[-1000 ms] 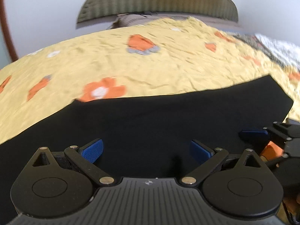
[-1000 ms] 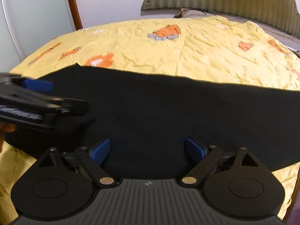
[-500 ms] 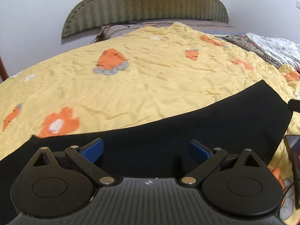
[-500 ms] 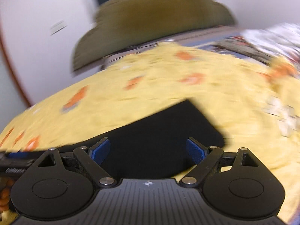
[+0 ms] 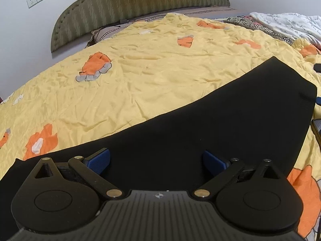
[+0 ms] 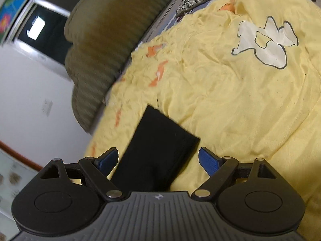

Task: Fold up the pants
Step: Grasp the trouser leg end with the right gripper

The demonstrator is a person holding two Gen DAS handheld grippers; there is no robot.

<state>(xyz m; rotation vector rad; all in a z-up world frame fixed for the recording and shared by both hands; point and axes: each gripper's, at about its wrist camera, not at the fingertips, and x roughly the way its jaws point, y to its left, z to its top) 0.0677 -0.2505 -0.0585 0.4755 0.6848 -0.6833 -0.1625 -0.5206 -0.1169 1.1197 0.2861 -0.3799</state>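
Black pants (image 5: 220, 124) lie flat in a long band across the yellow bedspread (image 5: 150, 76); their squared end is at the right of the left wrist view. My left gripper (image 5: 156, 159) hovers open over the middle of the band, blue pads wide apart, nothing between them. In the right wrist view, rolled steeply sideways, the same end of the pants (image 6: 158, 148) runs up between the fingers of my right gripper (image 6: 158, 159), which is open, pads clear of the cloth.
A padded olive headboard (image 5: 140, 2) and a white wall stand behind the bed. Striped and white bedding (image 5: 280, 24) is heaped at the far right. A dark flat object (image 5: 318, 128) lies at the right edge by the pants' end.
Both grippers moved along the pants toward their right end. The right gripper rolled strongly, so its view tilted, and it left the left gripper's view. Both stayed open.
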